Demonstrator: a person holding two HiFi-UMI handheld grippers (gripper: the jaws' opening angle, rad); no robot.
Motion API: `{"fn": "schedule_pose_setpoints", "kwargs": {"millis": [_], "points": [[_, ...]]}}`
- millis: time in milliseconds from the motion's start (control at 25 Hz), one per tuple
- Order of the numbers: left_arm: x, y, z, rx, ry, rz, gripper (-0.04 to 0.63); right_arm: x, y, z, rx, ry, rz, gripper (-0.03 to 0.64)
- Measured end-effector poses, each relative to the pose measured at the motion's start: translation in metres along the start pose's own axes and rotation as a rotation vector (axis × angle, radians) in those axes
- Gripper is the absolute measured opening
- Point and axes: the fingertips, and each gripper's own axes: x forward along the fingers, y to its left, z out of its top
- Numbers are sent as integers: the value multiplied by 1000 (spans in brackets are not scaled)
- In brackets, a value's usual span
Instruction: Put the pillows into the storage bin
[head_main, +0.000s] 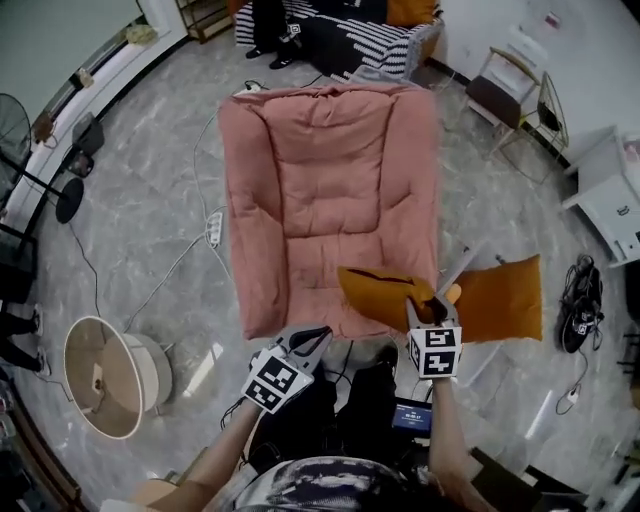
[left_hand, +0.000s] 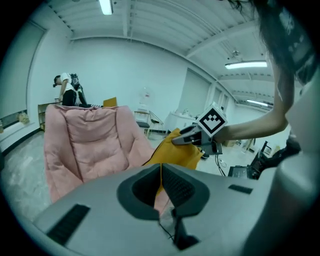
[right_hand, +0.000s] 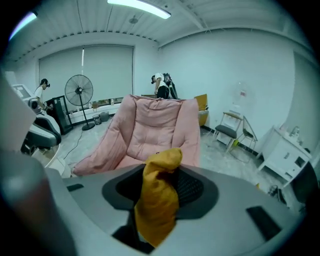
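An orange pillow lies on the front edge of the pink lounge chair. My right gripper is shut on its right corner, and a fold of orange fabric stands bunched between the jaws in the right gripper view. A second orange pillow lies on the floor to the chair's right. My left gripper hovers by the chair's front edge, left of the pillow, shut and holding nothing. The round beige storage bin stands on the floor at lower left.
A power strip and cables run over the floor left of the chair. A standing fan is at the far left. A chair, a white cabinet and a cable bundle lie to the right. A person stands behind.
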Motion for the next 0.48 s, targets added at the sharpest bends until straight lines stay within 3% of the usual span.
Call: {"fn": "schedule_pose_setpoints", "kwargs": {"millis": [200, 480], "points": [[36, -38, 34, 74, -27, -112, 14, -61, -49, -20, 37, 0, -76, 167], [105, -119, 61, 129, -4, -189, 14, -141, -133, -69, 160, -34, -52, 149]]}}
